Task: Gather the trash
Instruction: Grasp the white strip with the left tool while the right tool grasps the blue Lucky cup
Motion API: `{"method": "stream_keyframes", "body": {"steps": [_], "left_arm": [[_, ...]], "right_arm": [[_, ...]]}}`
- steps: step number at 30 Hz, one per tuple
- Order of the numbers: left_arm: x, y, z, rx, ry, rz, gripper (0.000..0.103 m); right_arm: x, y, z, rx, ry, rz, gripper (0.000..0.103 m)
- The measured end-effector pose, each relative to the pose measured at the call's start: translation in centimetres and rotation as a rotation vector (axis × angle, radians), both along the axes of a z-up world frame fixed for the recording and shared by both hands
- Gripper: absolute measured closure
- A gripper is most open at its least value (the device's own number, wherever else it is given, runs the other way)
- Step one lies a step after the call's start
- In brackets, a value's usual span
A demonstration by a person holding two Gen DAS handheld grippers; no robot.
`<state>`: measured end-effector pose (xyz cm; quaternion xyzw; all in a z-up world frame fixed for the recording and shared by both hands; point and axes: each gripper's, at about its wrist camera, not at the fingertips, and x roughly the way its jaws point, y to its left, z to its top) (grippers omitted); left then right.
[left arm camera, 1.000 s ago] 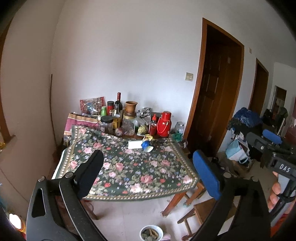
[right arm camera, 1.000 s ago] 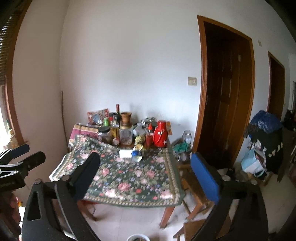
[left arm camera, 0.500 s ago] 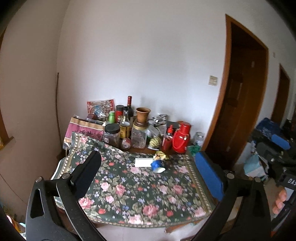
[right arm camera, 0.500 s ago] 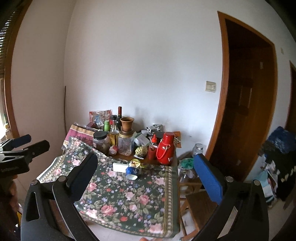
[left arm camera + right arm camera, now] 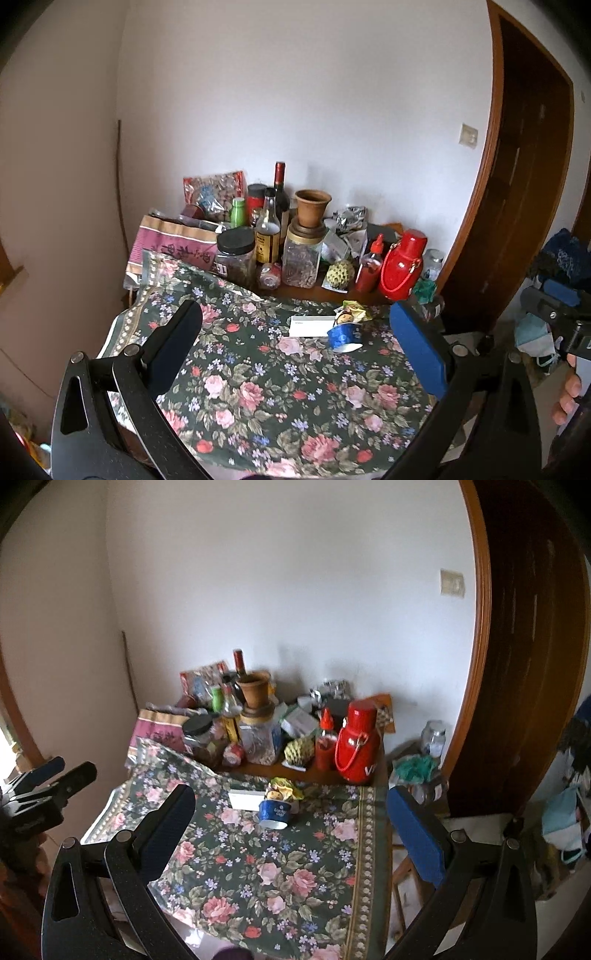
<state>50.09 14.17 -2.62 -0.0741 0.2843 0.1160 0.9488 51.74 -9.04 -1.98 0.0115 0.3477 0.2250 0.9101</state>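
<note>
Both grippers gape wide, holding nothing: left gripper [image 5: 299,339], right gripper [image 5: 291,819]. Just ahead spreads the floral-cloth tabletop [image 5: 280,398]; beyond it a tipped blue paper cup [image 5: 343,335], crumpled yellow wrapper [image 5: 352,314] and flat white card [image 5: 308,325]; farthest, a glossy red flask [image 5: 402,264].

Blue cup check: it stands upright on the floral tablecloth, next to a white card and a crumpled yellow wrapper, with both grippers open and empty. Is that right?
Not quite. The blue cup is tipped on its side, not upright; the left wrist view shows its white rim facing sideways. The rest holds: it lies on the floral tablecloth beside the white card and yellow wrapper, and the left gripper and right gripper are open and empty.
</note>
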Motion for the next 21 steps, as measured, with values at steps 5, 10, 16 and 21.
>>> {"method": "stream_keyframes", "body": {"steps": [5,10,16,21], "left_arm": [[5.8,3.8,-2.4,-0.015,0.058,-0.078,0.001],[11.5,6.7,-5.6,0.009,0.146,-0.161,0.001],[17.4,8.5,-11.8,-0.017,0.274,-0.233,0.001],[21.2,8.8,-17.2,-0.059,0.38,-0.306,0.001]], "right_arm": [[4.2,3.1,-4.1,-0.023,0.11,-0.048,0.0],[8.6,7.1,-10.4,-0.067,0.268,-0.065,0.0],[12.7,11.3,-18.5,-0.07,0.466,-0.044,0.002],[14.9,13.1,-23.7,-0.015,0.624,-0.031,0.019]]}}
